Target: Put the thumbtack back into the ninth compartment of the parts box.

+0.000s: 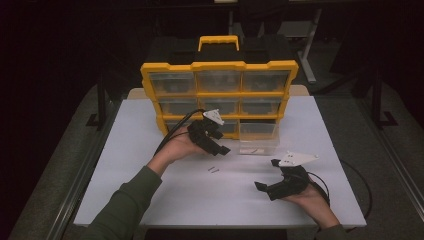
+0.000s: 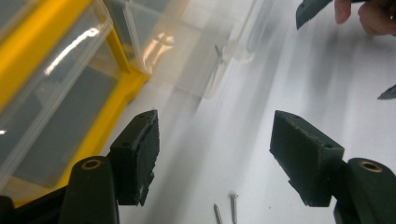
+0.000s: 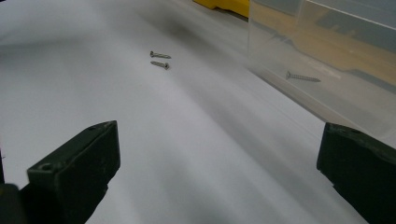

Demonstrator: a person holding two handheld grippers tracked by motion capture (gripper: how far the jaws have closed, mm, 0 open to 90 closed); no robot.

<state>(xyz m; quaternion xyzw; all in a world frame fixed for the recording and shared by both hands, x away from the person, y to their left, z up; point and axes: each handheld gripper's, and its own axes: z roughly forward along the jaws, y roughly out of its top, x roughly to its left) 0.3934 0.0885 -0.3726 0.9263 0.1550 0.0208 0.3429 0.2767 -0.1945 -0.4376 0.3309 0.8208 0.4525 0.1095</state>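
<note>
Two small screws (image 1: pixel 213 169) lie side by side on the white table (image 1: pixel 150 150), between my two grippers. In the left gripper view these screws (image 2: pixel 225 211) sit low between the jaws, and in the right gripper view they (image 3: pixel 159 59) lie well ahead. A clear drawer (image 1: pixel 257 146) stands on the table before the yellow organizer (image 1: pixel 220 95), with one screw (image 3: pixel 302 76) inside. My left gripper (image 1: pixel 222 142) hovers open just left of the drawer. My right gripper (image 1: pixel 266 174) rests open near the front right, with nothing between its jaws.
The organizer stands upright at the table's back, with a handle (image 1: pixel 218 42) on top and several clear drawers. One slot (image 1: pixel 257 129) at its lower right is open. Cables trail from both grippers. The other hand (image 2: pixel 369 16) shows at the top right of the left gripper view.
</note>
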